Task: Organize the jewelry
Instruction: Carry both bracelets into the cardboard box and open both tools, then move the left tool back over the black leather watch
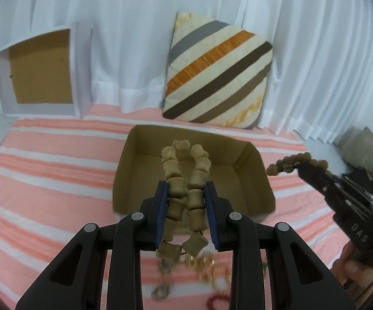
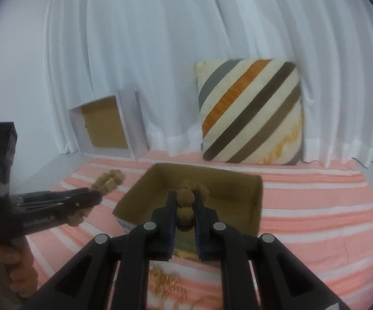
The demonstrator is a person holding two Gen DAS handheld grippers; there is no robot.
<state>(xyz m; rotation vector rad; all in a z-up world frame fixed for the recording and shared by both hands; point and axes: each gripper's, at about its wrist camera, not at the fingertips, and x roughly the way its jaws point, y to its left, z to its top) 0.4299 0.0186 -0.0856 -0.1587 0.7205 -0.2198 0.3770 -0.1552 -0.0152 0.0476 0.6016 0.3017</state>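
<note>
The left gripper (image 1: 185,193) pinches a chunky bead necklace (image 1: 184,180), the right gripper (image 2: 184,204) clamps round beads (image 2: 185,204); dangling ends could snag the cardboard box (image 1: 259,178) rim.

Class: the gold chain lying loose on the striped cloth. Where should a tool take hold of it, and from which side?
Grip the tangled gold chain at a raised clump, coming down from above. It lies flat and limp on the pink-and-white striped cloth, so a side approach would likely only push it along.
</note>
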